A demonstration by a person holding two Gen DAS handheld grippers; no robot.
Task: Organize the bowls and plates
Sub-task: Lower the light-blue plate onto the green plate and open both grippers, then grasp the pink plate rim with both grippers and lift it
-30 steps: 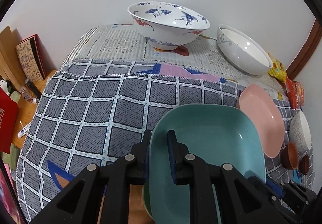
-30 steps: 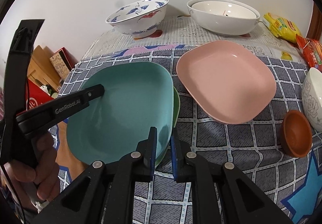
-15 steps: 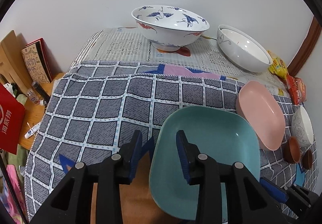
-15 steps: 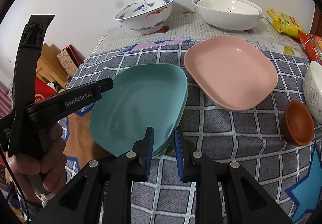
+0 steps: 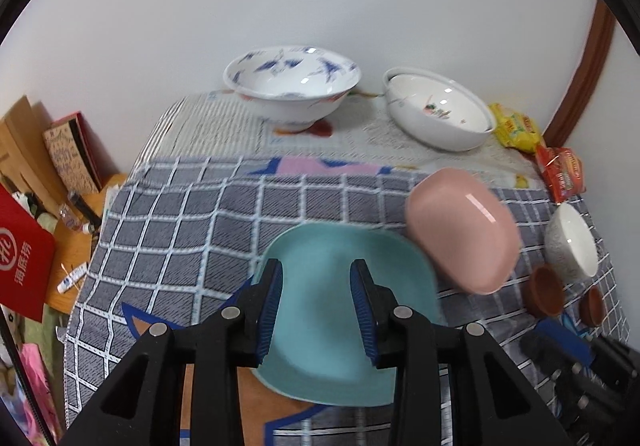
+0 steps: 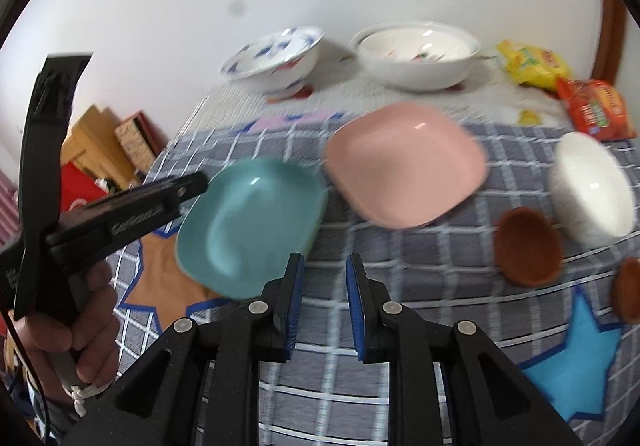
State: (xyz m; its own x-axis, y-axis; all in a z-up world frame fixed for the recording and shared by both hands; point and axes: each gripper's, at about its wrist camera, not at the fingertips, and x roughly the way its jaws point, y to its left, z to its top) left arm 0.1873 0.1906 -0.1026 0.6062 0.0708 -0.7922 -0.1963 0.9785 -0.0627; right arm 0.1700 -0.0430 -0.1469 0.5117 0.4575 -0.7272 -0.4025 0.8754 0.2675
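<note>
A teal square plate (image 5: 344, 286) lies on the checked cloth (image 5: 180, 226); in the right wrist view the teal plate (image 6: 248, 221) has a greenish rim (image 6: 315, 236) showing under its right edge. My left gripper (image 5: 317, 302) hangs open above the plate's near side, touching nothing. My right gripper (image 6: 323, 286) is open too, just off the plate's near right corner, with only cloth between its fingers. A pink square plate (image 6: 404, 173) sits to the right of the teal one. The left gripper (image 6: 120, 213) shows at the left, held by a hand (image 6: 60, 326).
At the back by the wall stand a blue-patterned bowl (image 5: 292, 81) and a white bowl (image 5: 436, 109). A small white bowl (image 6: 592, 189) and two brown dishes (image 6: 528, 246) (image 6: 628, 294) sit at the right. Snack packets (image 6: 596, 109) lie at the back right. Boxes (image 5: 24, 266) stand beyond the table's left edge.
Both grippers were shut on the teal plate's rim. They have let go, opened, and drawn back and up. The plate now lies flat on the cloth.
</note>
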